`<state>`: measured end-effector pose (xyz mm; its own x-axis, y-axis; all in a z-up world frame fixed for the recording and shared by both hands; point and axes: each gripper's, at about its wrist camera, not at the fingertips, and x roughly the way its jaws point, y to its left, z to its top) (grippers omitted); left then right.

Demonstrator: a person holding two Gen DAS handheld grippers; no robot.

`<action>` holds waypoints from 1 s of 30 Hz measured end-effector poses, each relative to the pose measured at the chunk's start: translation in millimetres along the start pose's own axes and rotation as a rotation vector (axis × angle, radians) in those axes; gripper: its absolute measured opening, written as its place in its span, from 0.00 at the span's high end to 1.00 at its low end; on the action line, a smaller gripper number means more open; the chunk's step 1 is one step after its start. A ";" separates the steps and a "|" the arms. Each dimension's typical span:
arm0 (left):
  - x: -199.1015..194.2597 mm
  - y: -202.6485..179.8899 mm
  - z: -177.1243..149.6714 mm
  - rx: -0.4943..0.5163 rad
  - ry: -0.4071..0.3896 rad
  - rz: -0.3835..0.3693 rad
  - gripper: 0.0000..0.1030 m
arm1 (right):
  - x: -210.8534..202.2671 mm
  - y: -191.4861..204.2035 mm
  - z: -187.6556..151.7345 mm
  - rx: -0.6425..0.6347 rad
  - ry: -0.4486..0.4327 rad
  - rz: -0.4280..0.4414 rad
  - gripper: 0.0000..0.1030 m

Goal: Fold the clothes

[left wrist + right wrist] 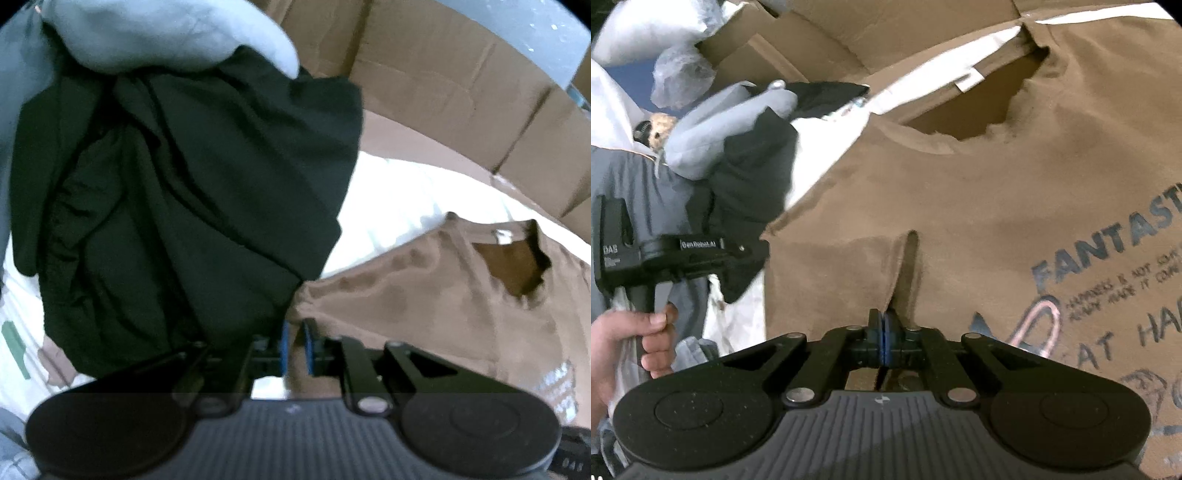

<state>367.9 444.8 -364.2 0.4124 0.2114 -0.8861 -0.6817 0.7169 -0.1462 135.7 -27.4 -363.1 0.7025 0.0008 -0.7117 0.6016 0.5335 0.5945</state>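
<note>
1. Nearest the lens: our right gripper (885,325) is pinching a ridge of the brown T-shirt (979,206), pads pressed fully together on the cloth, with a crease running up from the tips.
2. Our left gripper (294,345) is sitting at the shirt's side edge, pads only slightly apart. Cloth looks to be lying between them, but we cannot tell if they are actually biting it.
3. The shirt is lying print-up and spread on the white bed surface (388,192), its collar (964,110) pointing toward the cardboard boxes (461,81) along the far edge.
4. A dark garment (177,192) and a pale blue one (166,33) are piled just beside the shirt's left side, touching its edge.
5. We judge the step in hand is taking hold for a fold. To do it well:
   - confirm the left pinch before lifting;
   - catch only brown cloth, not the dark garment;
   - lift both pinches level, keeping the edge taut;
   - avoid dragging the pile along.
</note>
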 end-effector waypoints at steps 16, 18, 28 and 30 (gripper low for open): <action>-49.1 -19.4 -42.0 0.025 0.008 -0.055 0.84 | -17.5 6.8 2.6 -0.094 -0.047 -0.047 0.99; -53.6 -25.8 -55.4 0.023 0.014 -0.077 0.84 | -21.6 12.6 0.4 -0.119 -0.052 -0.030 0.99; -49.3 -37.4 -131.5 0.012 0.103 -0.115 0.84 | -7.2 46.1 -37.4 -0.336 0.052 0.021 0.77; -50.2 -33.6 -144.1 -0.001 0.119 -0.101 0.86 | -4.7 47.9 -46.6 -0.376 0.066 0.004 0.74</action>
<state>283.0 314.3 -378.2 0.4048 0.0579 -0.9126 -0.6407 0.7300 -0.2379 143.5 37.5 -348.7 0.6713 0.0514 -0.7394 0.4089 0.8063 0.4274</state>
